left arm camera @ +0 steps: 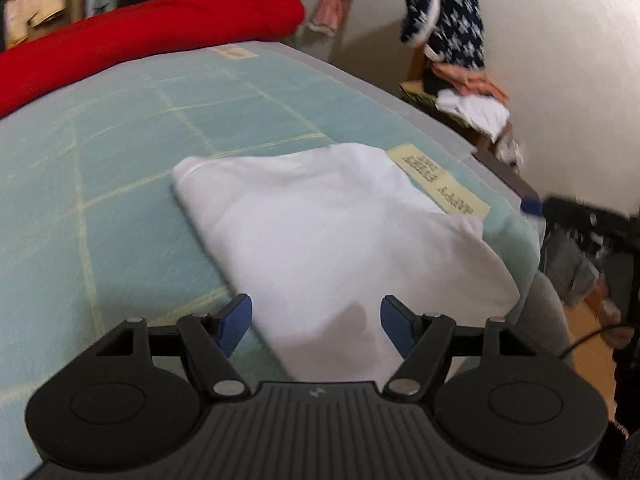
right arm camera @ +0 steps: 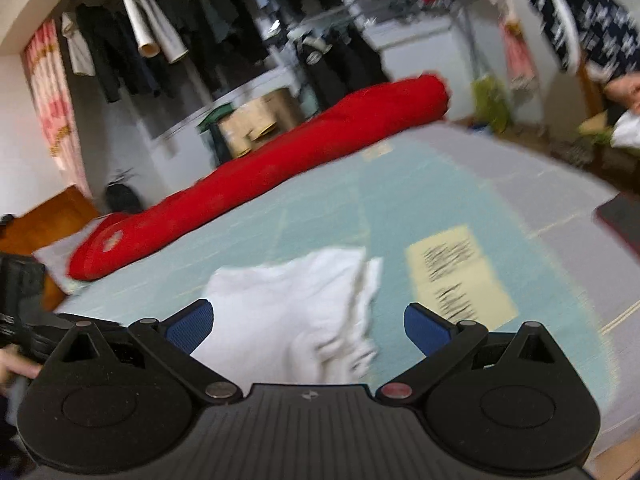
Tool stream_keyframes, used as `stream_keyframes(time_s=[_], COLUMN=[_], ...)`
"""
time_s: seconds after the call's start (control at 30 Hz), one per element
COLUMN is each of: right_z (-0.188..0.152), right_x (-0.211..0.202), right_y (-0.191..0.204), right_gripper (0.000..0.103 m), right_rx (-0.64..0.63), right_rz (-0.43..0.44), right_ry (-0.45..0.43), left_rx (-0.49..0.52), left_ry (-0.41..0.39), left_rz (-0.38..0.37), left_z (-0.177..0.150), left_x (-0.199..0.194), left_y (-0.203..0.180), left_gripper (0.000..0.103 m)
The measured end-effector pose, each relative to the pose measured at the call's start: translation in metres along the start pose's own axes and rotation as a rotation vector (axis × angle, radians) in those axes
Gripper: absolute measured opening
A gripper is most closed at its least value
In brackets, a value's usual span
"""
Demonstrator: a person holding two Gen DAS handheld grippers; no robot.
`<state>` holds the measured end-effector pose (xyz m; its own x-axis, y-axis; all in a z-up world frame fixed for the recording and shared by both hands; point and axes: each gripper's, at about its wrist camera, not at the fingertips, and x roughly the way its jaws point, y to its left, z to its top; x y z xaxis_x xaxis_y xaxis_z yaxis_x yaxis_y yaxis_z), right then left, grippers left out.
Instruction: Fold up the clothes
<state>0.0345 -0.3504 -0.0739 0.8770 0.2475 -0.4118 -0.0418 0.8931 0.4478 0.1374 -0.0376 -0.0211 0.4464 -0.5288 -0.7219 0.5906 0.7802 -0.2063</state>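
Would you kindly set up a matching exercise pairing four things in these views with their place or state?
Things:
1. white garment
2. red bolster
3. yellow label
4. left gripper

Places or states:
A. along the far edge of the green mat
B. jaws open, holding nothing
C. folded, lying on the mat in front of both grippers
D. flat on the mat, beside the garment

Pairs: 1-C, 2-A, 3-D, 4-B
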Motion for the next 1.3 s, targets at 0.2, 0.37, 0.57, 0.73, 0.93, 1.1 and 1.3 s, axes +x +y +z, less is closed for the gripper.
stream_keyframes(time_s=[0.2,0.37,0.57,0.73,0.93,1.1,1.3], right_z=[-0.009,-0.011,-0.01,-0.01,-0.009,-0.013,-0.01], right_x=[0.004,0.004,0.008,0.011,0.03,0.028,0.005], right_y=[0.001,0.004,0.008,0.011,0.05,0.066,0.043], right_gripper=[0.103,0.103,0.103,0.103,0.103,0.103,0.103], right_rx=[0.034,0.025,0.006,-0.009,-0.11,-0.193,-0.127], right_rz=[0.037,0.045,0.094,0.135,0.299,0.258,0.18], right_ry=[0.054,0.065,0.078,0.088,0.154,0.159,0.122], left_rx=[0.042,0.039,0.048,0.058,0.01,0.196,0.336], left_ry=[-0.099,-0.057,-0.065,-0.128,-0.124,-0.131,-0.17], left_rz=[-0.056,-0.085,-0.135,-0.058,0.012,0.149,0.182], left_z=[-0.005,0.007,0.024,0.033,0.031,-0.004,-0.038], left_x=[0.012,0.049,0.051,0.028,0.017,-0.009,-0.022], left_y=[0.001,0.0,-0.007,0.007,0.021,-0.001,-0.033], left_gripper=[0.071,0.071,0.074,0.075,0.075,0.075,0.077])
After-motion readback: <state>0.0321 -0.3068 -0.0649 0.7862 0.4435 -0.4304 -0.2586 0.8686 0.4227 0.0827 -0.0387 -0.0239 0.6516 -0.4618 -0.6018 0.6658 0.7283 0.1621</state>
